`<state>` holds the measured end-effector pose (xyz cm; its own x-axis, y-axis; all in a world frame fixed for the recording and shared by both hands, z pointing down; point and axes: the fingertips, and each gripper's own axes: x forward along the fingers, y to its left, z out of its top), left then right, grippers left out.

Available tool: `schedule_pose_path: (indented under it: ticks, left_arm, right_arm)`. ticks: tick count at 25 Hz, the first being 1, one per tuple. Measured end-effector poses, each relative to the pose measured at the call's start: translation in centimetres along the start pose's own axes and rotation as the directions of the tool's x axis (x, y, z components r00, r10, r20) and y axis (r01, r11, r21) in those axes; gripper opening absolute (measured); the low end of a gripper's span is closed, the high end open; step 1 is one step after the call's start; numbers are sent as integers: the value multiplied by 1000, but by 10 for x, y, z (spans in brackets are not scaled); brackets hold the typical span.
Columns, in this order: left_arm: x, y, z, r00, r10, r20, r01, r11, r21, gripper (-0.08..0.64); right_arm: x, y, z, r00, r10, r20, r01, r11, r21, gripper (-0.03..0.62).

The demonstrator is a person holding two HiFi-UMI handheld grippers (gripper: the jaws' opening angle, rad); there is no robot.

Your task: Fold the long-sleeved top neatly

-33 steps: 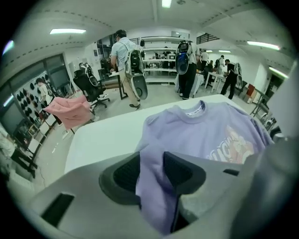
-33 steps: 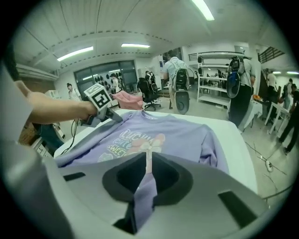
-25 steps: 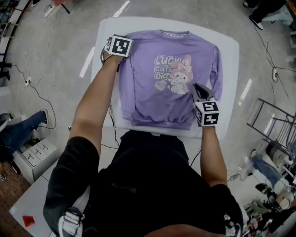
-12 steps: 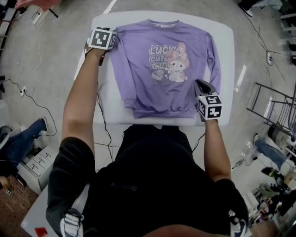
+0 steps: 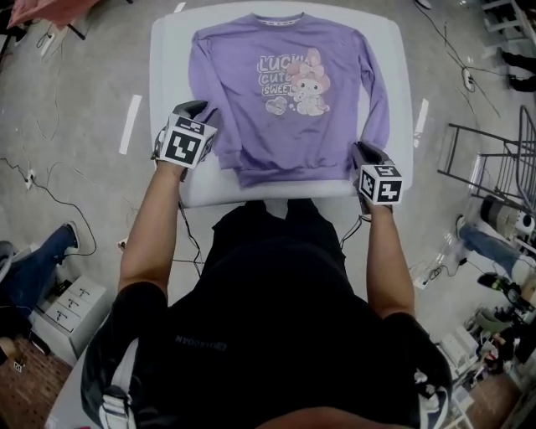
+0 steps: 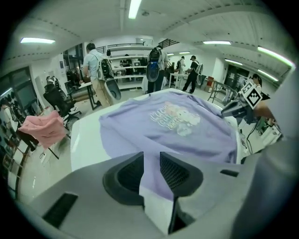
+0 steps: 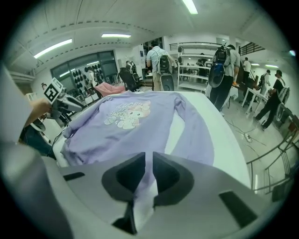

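Around you is a busy workroom: grey floor (image 5: 75, 193) strewn with cables (image 5: 50, 180), with people (image 6: 96, 65) standing at shelves beyond. In front of you, the white desk (image 5: 167, 50) carries the long-sleeved top (image 5: 276, 126), spread flat and print side up.

Your left gripper (image 5: 199, 109) hangs over the near left corner by the sleeve end, and your right gripper (image 5: 360, 149) over the near right corner. Both sets of jaws have just been opening. The left ones stand moderately apart and the right ones only a narrow slit apart. Purple cloth shows through each gap, but neither pair pinches it.

The main risk is an uneven pick. With the right jaws so narrow, they may skid over the cloth or catch only one layer, and the fold would then skew. The hem (image 5: 289, 174) lies near the desk's front edge, so a drag towards you could pull it off.

The top's long axis runs straight away from you, with the collar (image 5: 278, 18) at the far edge and the hem nearest you. The right sleeve (image 5: 378, 100) and the left sleeve (image 5: 201, 84) each run down alongside the body.
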<state>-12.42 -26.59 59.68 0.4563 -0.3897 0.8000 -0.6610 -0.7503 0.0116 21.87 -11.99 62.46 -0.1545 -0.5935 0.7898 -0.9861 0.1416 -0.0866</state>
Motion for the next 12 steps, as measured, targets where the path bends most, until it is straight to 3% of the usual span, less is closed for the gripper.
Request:
schedule_pose_path:
  ticks: [2,5,12]
  left_arm:
    - [-5,-24,-21,1000,-24,-3,24,999,-38,106]
    - [-18,-43,-38,999,-33,18,36,987,-155,106]
    - [-54,-80,-58,996,83,19,-75,959,-275,107]
  right_arm:
    - [-6,1,-16,1000,7,-6,-7,1000,7,58]
    - [-8,9,-34,999,36,-21,-36,999,-14,63]
    - [-14,15,-39,991,137,-2,-137,990,-32,93]
